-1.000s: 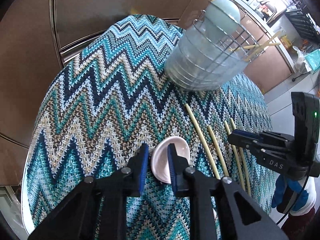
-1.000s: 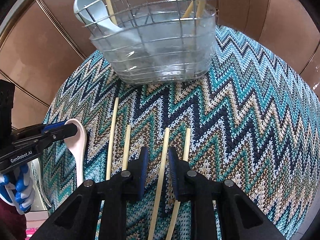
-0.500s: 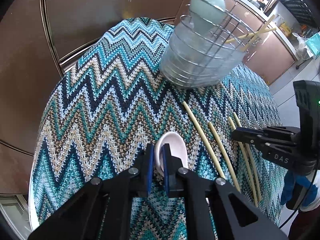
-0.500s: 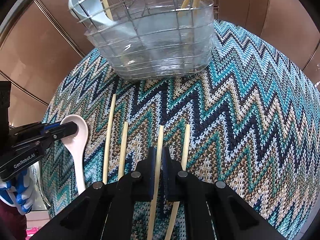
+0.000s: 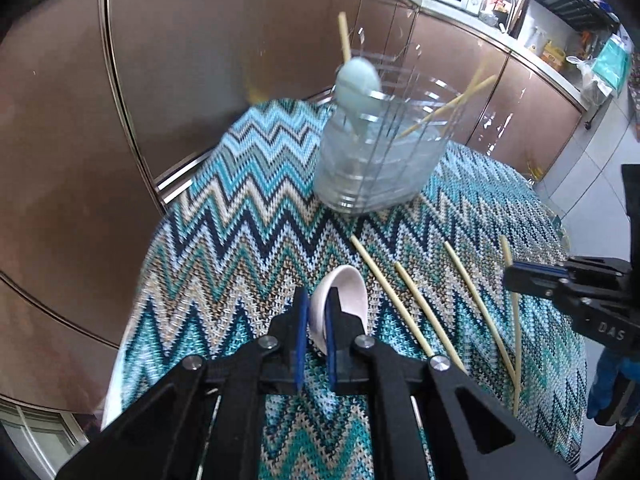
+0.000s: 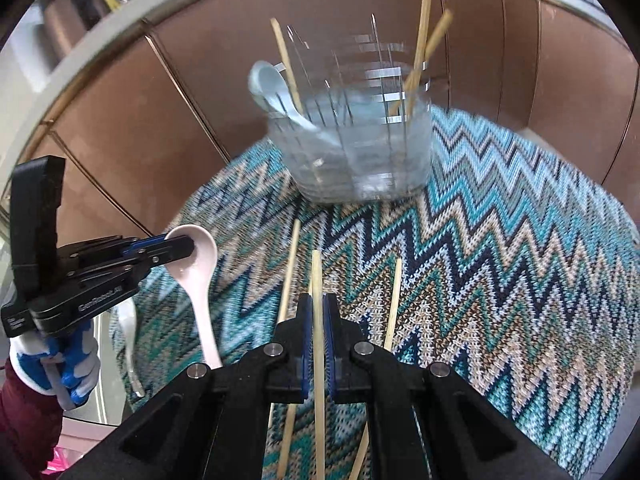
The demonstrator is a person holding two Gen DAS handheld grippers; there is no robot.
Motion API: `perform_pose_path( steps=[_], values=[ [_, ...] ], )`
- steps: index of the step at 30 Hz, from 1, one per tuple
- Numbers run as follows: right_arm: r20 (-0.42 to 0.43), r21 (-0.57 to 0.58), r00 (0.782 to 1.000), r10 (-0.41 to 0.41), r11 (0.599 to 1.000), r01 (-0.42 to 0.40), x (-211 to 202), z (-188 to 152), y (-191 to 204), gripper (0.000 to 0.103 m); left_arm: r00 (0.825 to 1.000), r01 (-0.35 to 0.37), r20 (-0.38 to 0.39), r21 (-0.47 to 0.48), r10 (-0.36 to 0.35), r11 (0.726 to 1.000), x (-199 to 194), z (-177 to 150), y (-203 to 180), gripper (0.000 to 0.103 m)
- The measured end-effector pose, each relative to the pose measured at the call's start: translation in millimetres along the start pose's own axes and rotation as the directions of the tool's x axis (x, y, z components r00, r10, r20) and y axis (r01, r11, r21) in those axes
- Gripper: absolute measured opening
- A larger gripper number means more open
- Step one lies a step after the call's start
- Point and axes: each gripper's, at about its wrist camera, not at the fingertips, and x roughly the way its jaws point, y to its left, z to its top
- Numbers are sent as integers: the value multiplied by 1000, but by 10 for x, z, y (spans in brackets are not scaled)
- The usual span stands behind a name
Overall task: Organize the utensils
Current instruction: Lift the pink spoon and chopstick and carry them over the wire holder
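Left wrist view: we find the left hand-held gripper (image 5: 316, 320) clamped on the white spoon (image 5: 344, 300); the wire basket (image 5: 380, 152) lies at 12 o'clock.

Right wrist view: the right hand-held gripper (image 6: 318, 320) grips one chopstick (image 6: 317, 280), its long axis pointing to the basket at 12 o'clock.

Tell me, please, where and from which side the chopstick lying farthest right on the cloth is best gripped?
Probably mid-shaft on the rightmost chopstick, from straight above, jaws closing across its width. It lies flat on the cloth, pointing roughly toward the basket, with bare cloth on both sides there; its near end runs under the right gripper.
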Motion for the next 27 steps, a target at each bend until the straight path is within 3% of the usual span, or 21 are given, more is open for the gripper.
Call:
perform_pose_path(
  steps=[8,17,23,27],
  values=[
    [134,-42,991,5,999,1,-465,-102,207,6,996,-29,81,33,26,999,-385,38,-124,7],
    [286,-75,958,11,997,11,-886,18,342,6,977,-52,206,28,45,998,-818,274,-167,7],
    [394,-97,919,16,995,25,-1111,311,389,6,939,-84,338,44,64,996,-1163,695,-266,7],
    [486,-93,874,22,995,27,-1286,571,338,6,905,-100,418,35,77,994,-1301,990,-313,7]
  ],
)
